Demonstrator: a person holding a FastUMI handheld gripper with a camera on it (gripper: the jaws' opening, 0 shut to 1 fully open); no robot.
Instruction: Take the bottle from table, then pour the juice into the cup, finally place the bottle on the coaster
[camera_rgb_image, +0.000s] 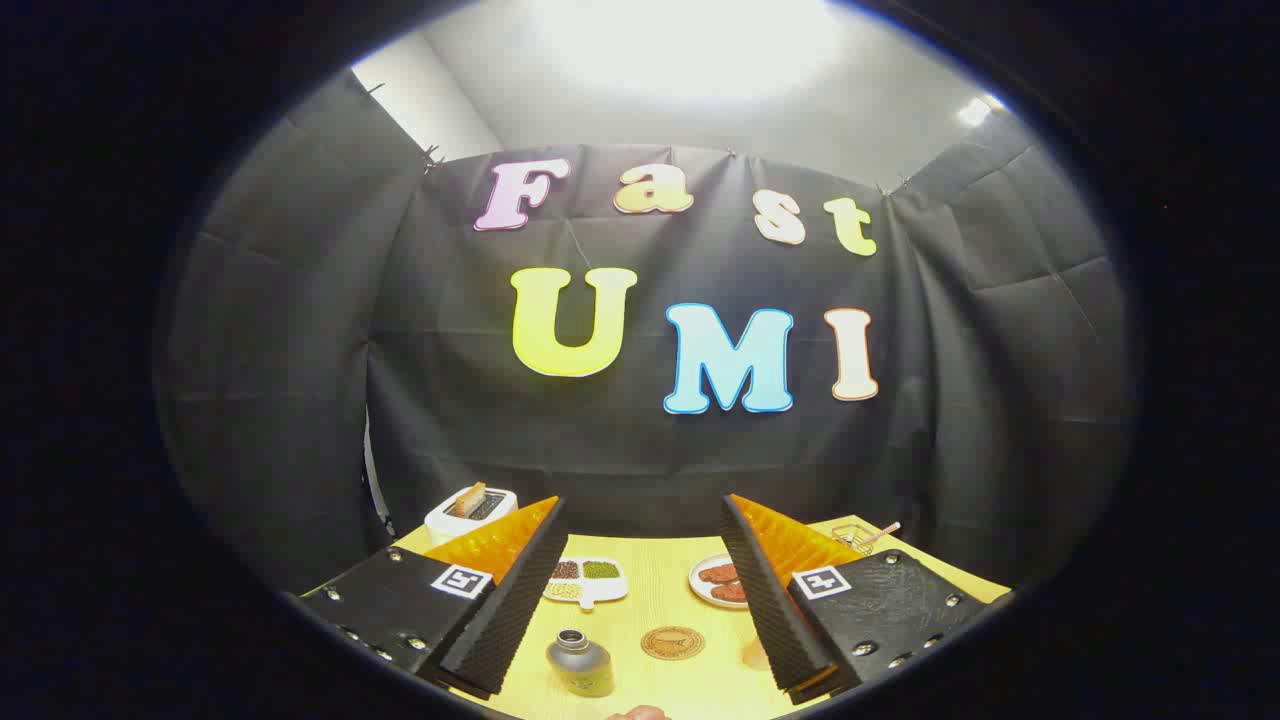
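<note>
A small grey metal bottle (581, 664) with an open silver neck stands upright on the yellow table (655, 600). It sits low between my two fingers, nearer the left one and touching neither. A round brown coaster (672, 642) lies flat just right of the bottle. A pale shape (756, 652) that may be the cup peeks out beside the right finger (775, 600), mostly hidden by it. My gripper (642, 500) is held above the table and is open, with nothing between its black ribbed pads.
A white toaster (470, 512) with a slice in it stands at the far left. A white divided dish of beans (586, 581) and a plate of meat (722, 582) lie beyond the coaster. A wire rack (860, 538) sits far right. A bit of a hand (640, 712) shows nearest me.
</note>
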